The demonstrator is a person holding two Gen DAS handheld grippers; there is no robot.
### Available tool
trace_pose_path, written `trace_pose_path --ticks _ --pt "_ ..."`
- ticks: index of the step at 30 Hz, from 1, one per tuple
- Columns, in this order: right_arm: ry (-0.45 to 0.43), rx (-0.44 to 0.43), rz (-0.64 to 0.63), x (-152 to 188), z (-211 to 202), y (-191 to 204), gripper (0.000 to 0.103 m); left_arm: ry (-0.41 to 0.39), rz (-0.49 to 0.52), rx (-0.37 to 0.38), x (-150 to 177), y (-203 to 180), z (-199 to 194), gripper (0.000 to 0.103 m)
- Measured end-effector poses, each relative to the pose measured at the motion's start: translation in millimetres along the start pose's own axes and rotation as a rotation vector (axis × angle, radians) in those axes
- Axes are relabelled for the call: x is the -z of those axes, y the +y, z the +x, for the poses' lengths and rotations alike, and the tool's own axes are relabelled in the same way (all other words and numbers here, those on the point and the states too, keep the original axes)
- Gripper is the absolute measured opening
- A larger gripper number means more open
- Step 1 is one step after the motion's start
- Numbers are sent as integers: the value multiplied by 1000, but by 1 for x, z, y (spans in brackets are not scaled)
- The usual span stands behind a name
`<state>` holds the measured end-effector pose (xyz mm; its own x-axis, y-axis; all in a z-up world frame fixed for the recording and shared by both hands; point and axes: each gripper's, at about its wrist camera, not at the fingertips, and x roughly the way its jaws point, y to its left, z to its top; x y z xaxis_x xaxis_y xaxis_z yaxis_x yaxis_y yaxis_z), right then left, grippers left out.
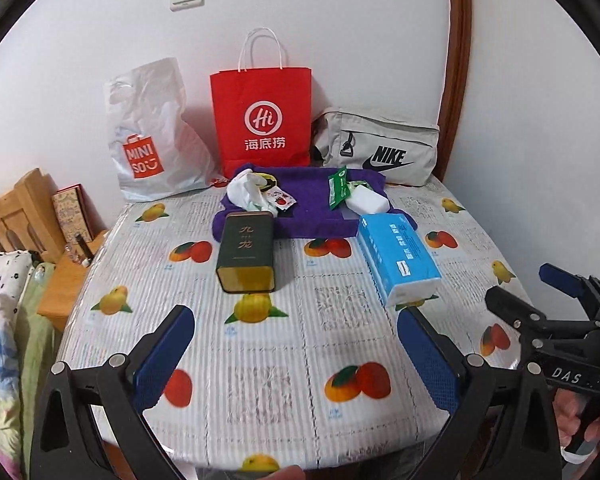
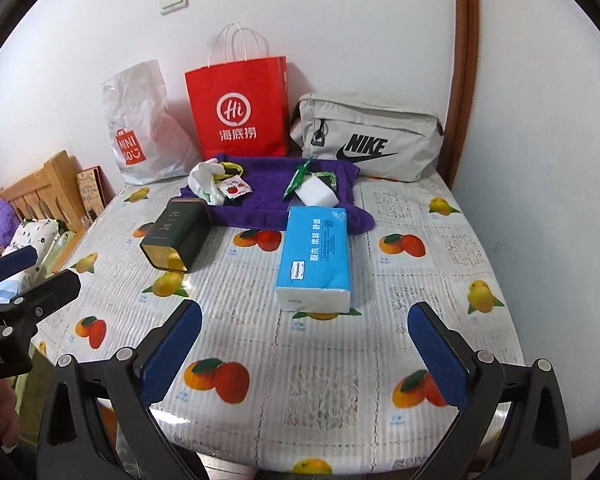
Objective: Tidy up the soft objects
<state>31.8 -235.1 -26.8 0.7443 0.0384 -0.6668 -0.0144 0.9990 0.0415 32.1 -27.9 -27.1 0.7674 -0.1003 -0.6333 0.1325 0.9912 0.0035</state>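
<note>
A blue tissue pack (image 1: 396, 256) (image 2: 316, 256) lies on the table ahead of both grippers. Behind it a purple towel (image 1: 312, 208) (image 2: 268, 200) carries a crumpled white plastic bag (image 1: 248, 192) (image 2: 204, 178), a small red-printed sachet (image 1: 282, 200) (image 2: 234, 190), a green packet (image 1: 337, 190) (image 2: 298, 178) and a white block (image 1: 366, 202) (image 2: 316, 192). My left gripper (image 1: 298, 344) (image 2: 40, 270) hangs open over the near table, nothing between its fingers. Beside it on the right, my right gripper (image 2: 306, 340) (image 1: 528, 292) is open wide and empty.
A dark green tin (image 1: 246, 254) (image 2: 176, 236) lies on its side left of the tissues. Against the wall stand a white Miniso bag (image 1: 152, 132), a red paper bag (image 1: 262, 116) and a grey Nike pouch (image 1: 380, 148). The fruit-print table (image 1: 300, 400) ends near me; a bed lies left.
</note>
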Motion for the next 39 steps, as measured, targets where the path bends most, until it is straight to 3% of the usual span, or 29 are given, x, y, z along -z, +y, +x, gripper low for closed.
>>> trace_pose_path --ticks 16,39 --pt "-46 -11 9 20 -36 -1 102 -33 -12 -25 18 -2 -27 102" --pt "-43 -9 0 23 -35 3 102 -23 -32 -37 20 6 -29 102"
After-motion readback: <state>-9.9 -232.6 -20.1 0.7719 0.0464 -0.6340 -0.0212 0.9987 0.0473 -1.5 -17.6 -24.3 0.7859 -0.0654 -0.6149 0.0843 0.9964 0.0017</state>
